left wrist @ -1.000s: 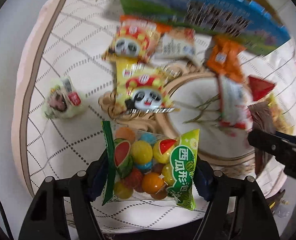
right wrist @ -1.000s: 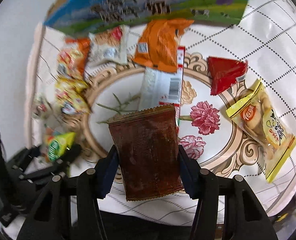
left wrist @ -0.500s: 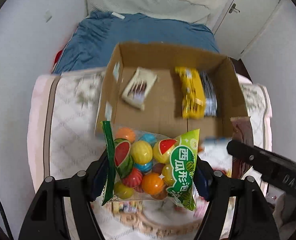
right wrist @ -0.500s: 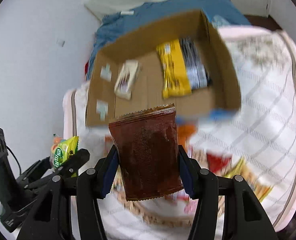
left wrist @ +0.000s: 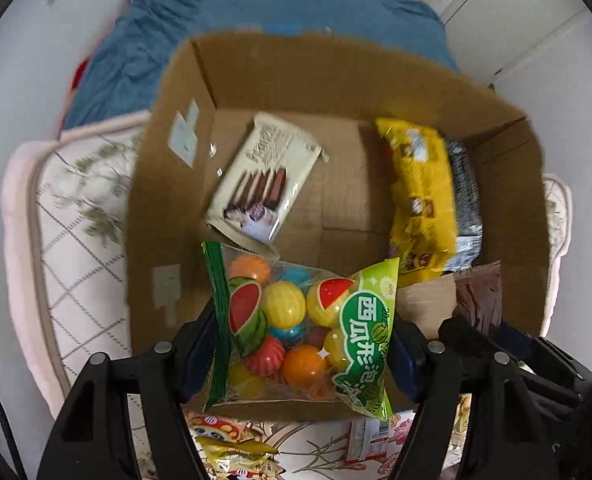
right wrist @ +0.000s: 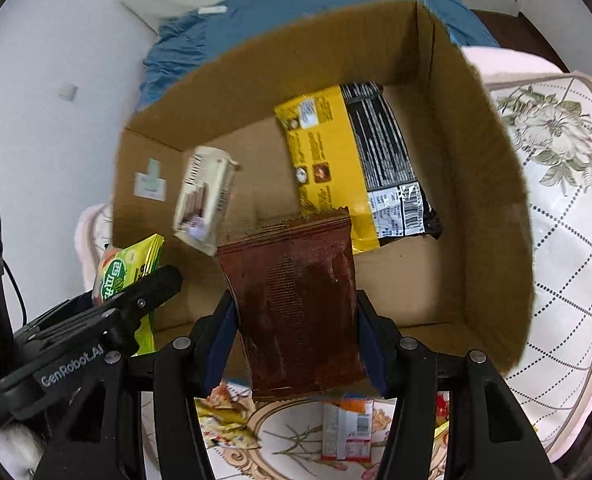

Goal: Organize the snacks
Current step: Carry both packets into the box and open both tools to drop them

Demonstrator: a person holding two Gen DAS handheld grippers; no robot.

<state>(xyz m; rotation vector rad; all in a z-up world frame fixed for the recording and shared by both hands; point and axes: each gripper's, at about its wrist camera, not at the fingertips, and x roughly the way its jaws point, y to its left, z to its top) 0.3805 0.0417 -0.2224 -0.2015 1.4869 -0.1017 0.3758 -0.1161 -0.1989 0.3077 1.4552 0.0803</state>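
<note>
The cardboard box holds two packets. The left gripper clamps one candy bag, the right gripper one brown packet; both now hang over the box, no longer above the table's snacks.

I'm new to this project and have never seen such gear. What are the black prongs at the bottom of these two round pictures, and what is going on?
No robot here: a person holds a hand tool with two jaws in each hand, and a wide-angle camera on each tool looks forward along them, hence the round, bent pictures. One picture comes from the left gripper, shut on a clear bag of candy balls. The other comes from the right gripper, shut on a brown packet. Both hang over an open cardboard box that already holds a cream chocolate bar and a yellow bag. Below lies a patterned tablecloth with more snack packets.
</note>
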